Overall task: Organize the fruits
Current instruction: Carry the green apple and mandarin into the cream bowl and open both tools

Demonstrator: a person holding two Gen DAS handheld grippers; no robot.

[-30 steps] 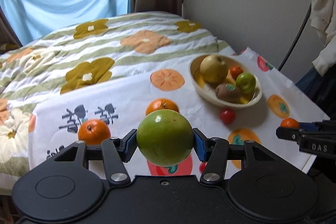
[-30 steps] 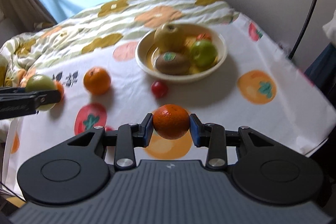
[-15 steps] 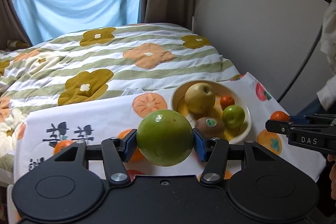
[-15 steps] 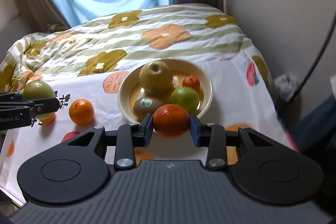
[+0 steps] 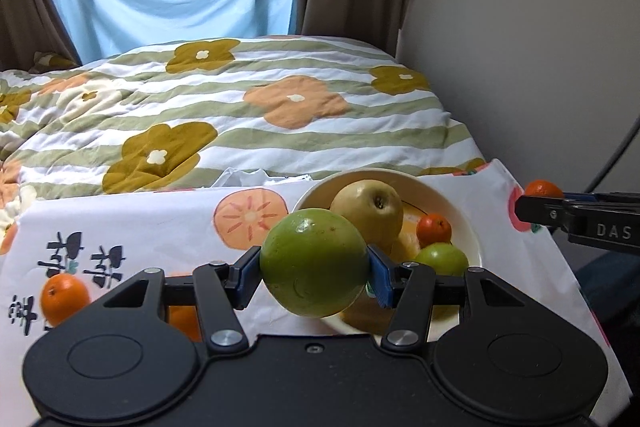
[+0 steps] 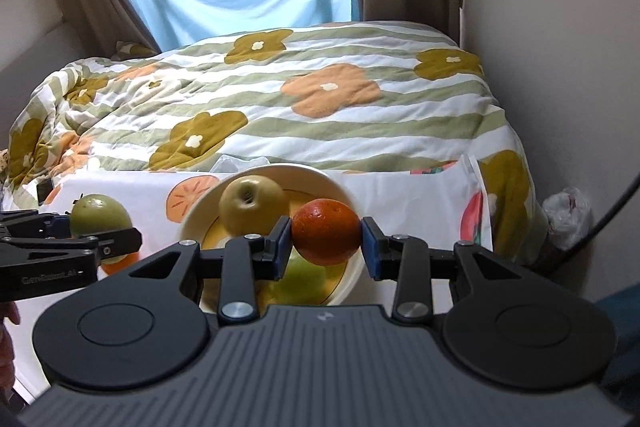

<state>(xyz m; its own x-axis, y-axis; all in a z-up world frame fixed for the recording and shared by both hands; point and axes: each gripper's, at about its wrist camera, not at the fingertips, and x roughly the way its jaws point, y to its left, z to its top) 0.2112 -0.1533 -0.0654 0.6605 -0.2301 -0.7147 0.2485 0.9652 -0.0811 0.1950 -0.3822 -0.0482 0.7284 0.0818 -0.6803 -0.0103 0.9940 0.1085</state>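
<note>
My left gripper [image 5: 314, 269] is shut on a large green fruit [image 5: 314, 263] and holds it in the air just left of the cream bowl [image 5: 474, 239]. My right gripper [image 6: 325, 241] is shut on an orange [image 6: 325, 237] and holds it over the bowl [image 6: 344, 193]. In the bowl lie a yellow apple [image 5: 370, 209], a small red-orange fruit [image 5: 434, 227] and a green fruit [image 5: 442, 259]. The green fruit in the left gripper also shows in the right wrist view [image 6: 100, 217]. The bowl's near part is hidden by the grippers.
Two oranges [image 5: 64, 297] [image 5: 182, 321] lie on the fruit-print cloth [image 5: 160, 227] at the left. A flower-pattern quilt [image 5: 240, 107] covers the bed behind. A wall [image 5: 520, 47] and a black cable [image 5: 620, 151] stand at the right.
Both grippers have risen and moved forward toward the bowl with their fruits held. The bowl now sits close under them, and the red fruit on the cloth is out of sight.
</note>
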